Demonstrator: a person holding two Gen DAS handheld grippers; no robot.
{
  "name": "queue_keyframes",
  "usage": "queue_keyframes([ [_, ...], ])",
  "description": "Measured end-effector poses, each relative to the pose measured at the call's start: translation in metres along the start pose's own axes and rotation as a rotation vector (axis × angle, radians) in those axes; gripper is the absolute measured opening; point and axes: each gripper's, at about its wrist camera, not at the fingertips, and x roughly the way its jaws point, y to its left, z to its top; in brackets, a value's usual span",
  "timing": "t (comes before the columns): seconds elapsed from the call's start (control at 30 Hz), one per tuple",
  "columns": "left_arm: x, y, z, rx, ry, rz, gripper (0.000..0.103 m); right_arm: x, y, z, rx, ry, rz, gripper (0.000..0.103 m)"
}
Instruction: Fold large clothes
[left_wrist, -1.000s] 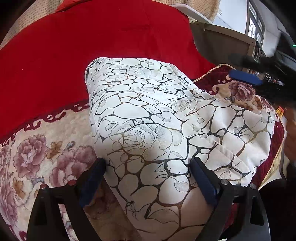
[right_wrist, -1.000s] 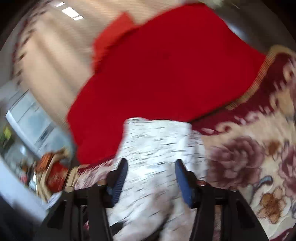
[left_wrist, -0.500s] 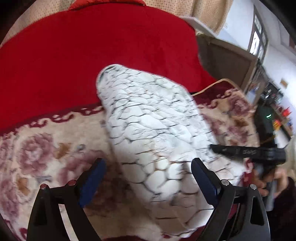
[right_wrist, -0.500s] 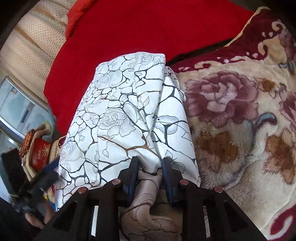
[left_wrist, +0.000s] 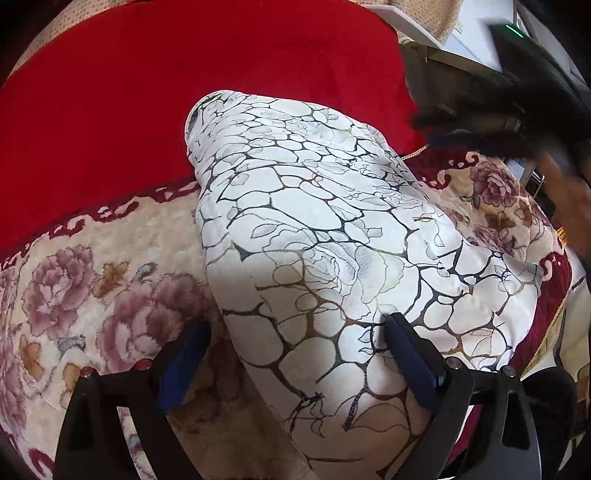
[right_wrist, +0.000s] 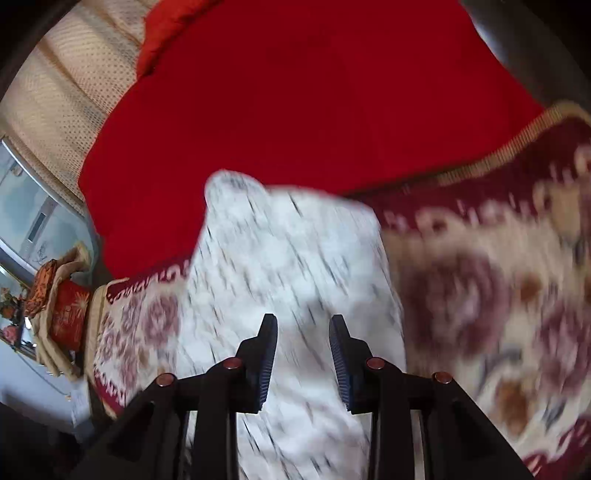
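Observation:
A folded white garment (left_wrist: 332, 240) with a black and gold crackle print lies on a floral blanket (left_wrist: 92, 295). My left gripper (left_wrist: 295, 350) is open wide at its near end: the right finger (left_wrist: 410, 354) rests on the cloth and the left finger (left_wrist: 184, 354) is over the blanket. In the blurred right wrist view, my right gripper (right_wrist: 303, 350) hovers over the garment (right_wrist: 295, 258). Its jaws are opening, with a clear gap and the cloth lying beneath, not pinched. The right gripper's dark body (left_wrist: 524, 85) and a hand (left_wrist: 565, 184) show at the upper right of the left wrist view.
A red cloth (left_wrist: 184, 92) covers the far part of the bed beyond the blanket. The blanket's gold-trimmed edge (left_wrist: 550, 332) drops off at the right. Red and orange cushions (right_wrist: 62, 306) are stacked at the left, under a beige curtain (right_wrist: 55, 110).
Half a second ago the right gripper pinched a fold of the garment; now its jaws stand wider and off the cloth, and it is swinging. The left gripper stays open at the garment's near end.

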Motion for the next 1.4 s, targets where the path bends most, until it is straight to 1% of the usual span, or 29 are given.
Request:
queue_keyframes([
  [0.07,-0.001,-0.005,0.0,0.024,-0.011,0.016,0.096,0.018,0.009,0.02,-0.012,0.006,-0.029,0.033],
  [0.1,-0.001,-0.007,0.001,0.032,-0.014,0.021,0.096,0.035,0.011,0.031,-0.012,0.028,-0.045,0.033],
  [0.17,-0.002,-0.007,0.001,0.036,-0.014,0.019,0.096,0.073,0.006,0.045,-0.001,0.086,-0.086,0.032],
  [0.2,-0.002,-0.007,0.001,0.035,-0.015,0.016,0.096,0.099,-0.003,0.048,0.01,0.135,-0.112,0.032],
  [0.23,-0.001,-0.007,0.001,0.033,-0.015,0.016,0.096,0.126,-0.014,0.047,0.038,0.201,-0.105,0.032],
  [0.27,-0.001,-0.007,0.001,0.032,-0.015,0.018,0.096,0.142,-0.022,0.044,0.064,0.238,-0.08,0.032],
  [0.3,-0.002,-0.006,0.0,0.034,-0.014,0.016,0.096,0.15,-0.029,0.041,0.083,0.235,-0.053,0.032],
  [0.33,-0.003,-0.006,0.0,0.038,-0.014,0.017,0.096,0.148,-0.031,0.042,0.085,0.217,-0.043,0.032],
  [0.4,-0.005,-0.006,0.0,0.045,-0.018,0.025,0.096,0.137,-0.026,0.043,0.068,0.197,-0.054,0.032],
  [0.47,-0.004,-0.006,0.0,0.04,-0.018,0.026,0.096,0.118,-0.014,0.045,0.027,0.171,-0.063,0.033],
  [0.5,-0.004,-0.006,0.0,0.037,-0.019,0.025,0.096,0.112,-0.009,0.046,0.019,0.159,-0.039,0.033],
  [0.6,-0.005,-0.006,0.0,0.036,-0.019,0.023,0.096,0.093,0.016,0.055,-0.006,0.098,0.101,0.033],
  [0.63,-0.005,-0.005,0.0,0.035,-0.018,0.022,0.096,0.093,0.025,0.058,-0.016,0.088,0.122,0.033],
  [0.7,-0.006,-0.005,-0.001,0.031,-0.018,0.021,0.096,0.103,0.04,0.061,-0.054,0.101,0.137,0.033],
  [0.73,-0.006,-0.005,-0.001,0.033,-0.019,0.022,0.096,0.113,0.047,0.061,-0.074,0.117,0.123,0.033],
  [0.8,-0.006,-0.005,0.001,0.035,-0.021,0.032,0.096,0.144,0.053,0.058,-0.102,0.173,0.054,0.035],
  [0.83,-0.005,-0.004,0.001,0.029,-0.017,0.03,0.096,0.16,0.051,0.054,-0.111,0.199,0.047,0.035],
  [0.9,-0.005,-0.004,0.002,0.023,-0.007,0.017,0.096,0.168,0.044,0.051,-0.082,0.204,0.074,0.035],
  [0.97,-0.007,-0.007,0.003,0.039,-0.013,0.023,0.096,0.157,0.041,0.051,-0.053,0.185,0.086,0.035],
  [1.07,-0.013,-0.006,0.005,0.048,-0.016,0.017,0.096,0.126,0.032,0.044,-0.059,0.176,0.07,0.034],
  [1.13,-0.023,0.002,0.01,0.033,-0.013,-0.013,0.095,0.097,0.025,0.033,-0.05,0.158,0.111,0.034],
  [1.17,-0.03,0.008,0.012,0.018,-0.028,-0.022,0.095,0.082,0.022,0.025,-0.061,0.139,0.128,0.034],
  [1.2,-0.036,0.014,0.014,-0.001,-0.051,-0.017,0.095,0.062,0.019,0.016,-0.08,0.11,0.128,0.034],
  [1.23,-0.044,0.024,0.016,-0.037,-0.086,0.002,0.095,0.045,0.016,0.007,-0.099,0.088,0.116,0.034],
  [1.3,-0.052,0.044,0.018,-0.111,-0.12,0.045,0.095,0.015,0.008,-0.012,-0.116,0.065,0.104,0.035],
  [1.4,-0.048,0.059,0.019,-0.179,-0.123,0.102,0.095,-0.014,-0.007,-0.047,-0.123,0.06,0.084,0.035],
])
